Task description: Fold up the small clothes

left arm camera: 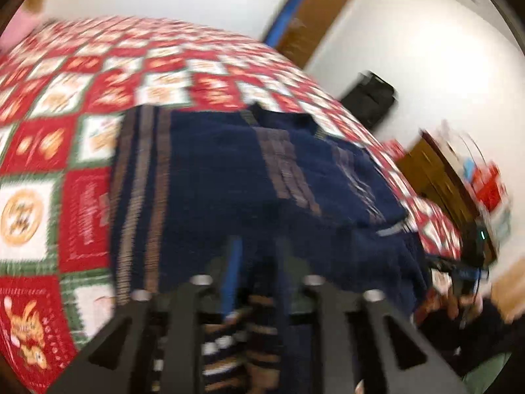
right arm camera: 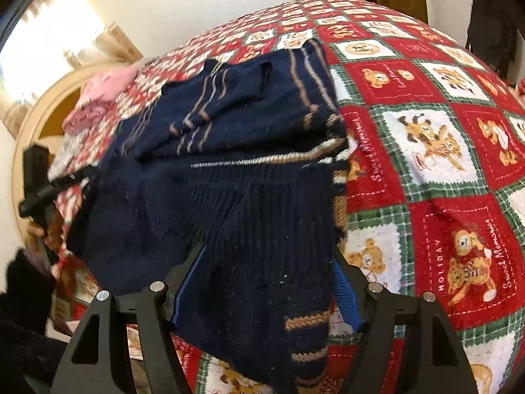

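Observation:
A navy knit sweater (left arm camera: 229, 170) with tan and white stripes lies partly folded on a red, white and green teddy-bear quilt (left arm camera: 42, 151). In this blurred view my left gripper (left arm camera: 259, 249) stands over the sweater's near striped hem, with its fingers apart and cloth showing in the gap. In the right wrist view the sweater (right arm camera: 229, 151) has its sleeves folded over its body. My right gripper (right arm camera: 269, 252) is open wide, its blue pads (right arm camera: 188, 282) either side of the near sweater panel without pressing it. The left gripper (right arm camera: 36, 184), held in a hand, shows at the sweater's left edge.
Pink clothes (right arm camera: 98, 98) lie on the quilt (right arm camera: 426, 151) beyond the sweater, near a curved headboard (right arm camera: 36, 108). A brown door (left arm camera: 315, 10), a black bag (left arm camera: 370, 98) and a cluttered wooden shelf (left arm camera: 459, 177) stand off the bed's far side.

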`<state>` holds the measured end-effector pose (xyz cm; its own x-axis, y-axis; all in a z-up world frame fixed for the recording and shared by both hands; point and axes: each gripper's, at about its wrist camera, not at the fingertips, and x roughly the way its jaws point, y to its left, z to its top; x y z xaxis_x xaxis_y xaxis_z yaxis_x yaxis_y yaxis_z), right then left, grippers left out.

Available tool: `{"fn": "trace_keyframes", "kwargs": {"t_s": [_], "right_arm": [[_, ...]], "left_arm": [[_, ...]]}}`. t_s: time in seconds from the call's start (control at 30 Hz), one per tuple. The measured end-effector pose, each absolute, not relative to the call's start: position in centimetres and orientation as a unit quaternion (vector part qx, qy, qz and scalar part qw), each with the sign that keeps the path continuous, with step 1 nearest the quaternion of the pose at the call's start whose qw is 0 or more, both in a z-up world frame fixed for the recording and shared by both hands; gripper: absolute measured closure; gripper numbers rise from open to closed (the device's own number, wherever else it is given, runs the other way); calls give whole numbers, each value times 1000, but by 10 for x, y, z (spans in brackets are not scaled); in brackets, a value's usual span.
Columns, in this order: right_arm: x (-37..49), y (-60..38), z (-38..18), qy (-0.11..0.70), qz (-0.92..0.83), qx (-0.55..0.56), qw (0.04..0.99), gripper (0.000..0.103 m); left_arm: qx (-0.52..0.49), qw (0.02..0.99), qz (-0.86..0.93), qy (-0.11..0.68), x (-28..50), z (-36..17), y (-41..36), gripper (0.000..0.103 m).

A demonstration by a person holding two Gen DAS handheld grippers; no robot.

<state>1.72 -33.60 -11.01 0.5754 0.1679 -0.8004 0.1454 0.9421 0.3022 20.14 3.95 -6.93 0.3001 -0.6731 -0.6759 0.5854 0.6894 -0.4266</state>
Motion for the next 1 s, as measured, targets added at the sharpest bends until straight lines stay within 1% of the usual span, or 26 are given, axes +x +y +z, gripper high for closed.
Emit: {"fn": "trace_keyframes", "kwargs": {"t_s": [0.07, 0.1, 0.13, 0.17, 0.2, 0.23, 0.3, 0.33, 0.37, 0.4, 0.43, 0.47, 0.57, 0.67, 0.83, 0.9, 1.0], "right_arm": [[19, -327, -111, 462, -4, 134, 877, 32], [18, -323, -111, 464, -7, 117, 878, 32], [17, -318, -112, 466, -12, 97, 879, 40], [17, -315, -112, 469, -20, 81, 879, 50], [17, -314, -113, 475, -36, 59, 877, 73], [16, -316, -112, 479, -36, 59, 875, 80], [11, -324, -107, 472, -33, 91, 876, 89], [9, -328, -105, 469, -32, 102, 877, 94], [7, -333, -102, 462, -30, 119, 879, 94], [4, -338, -99, 455, -29, 136, 880, 95], [1, -344, -95, 446, -23, 161, 880, 95], [0, -348, -91, 438, -18, 179, 881, 95], [-4, -354, -68, 404, -8, 201, 892, 96], [-4, -353, -41, 374, 3, 195, 907, 96], [3, -351, -6, 320, -2, 179, 930, 96], [13, -351, -4, 320, -4, 181, 930, 96], [24, -345, -6, 326, -4, 164, 931, 96]], "left_arm": [[-15, 811, -396, 431, 195, -65, 25, 30], [10, 810, -400, 428, 192, -66, 13, 29], [26, 807, -403, 432, 193, -67, 4, 29], [43, 802, -406, 436, 191, -70, -4, 29], [72, 798, -403, 443, 190, -76, -17, 29], [105, 801, -392, 441, 186, -80, -25, 29], [171, 809, -380, 415, 171, -81, -38, 31], [187, 809, -377, 410, 167, -81, -42, 36], [186, 809, -380, 409, 165, -80, -43, 52], [174, 808, -383, 413, 165, -77, -40, 70], [155, 810, -382, 416, 166, -73, -35, 79], [136, 810, -385, 421, 168, -71, -31, 91], [53, 803, -409, 430, 165, -59, -15, 91], [11, 813, -428, 395, 152, -37, 0, 91], [-101, 833, -405, 363, 156, -8, 39, 91], [-138, 836, -395, 355, 161, -6, 53, 91], [-163, 840, -380, 352, 166, -9, 60, 91]]}}
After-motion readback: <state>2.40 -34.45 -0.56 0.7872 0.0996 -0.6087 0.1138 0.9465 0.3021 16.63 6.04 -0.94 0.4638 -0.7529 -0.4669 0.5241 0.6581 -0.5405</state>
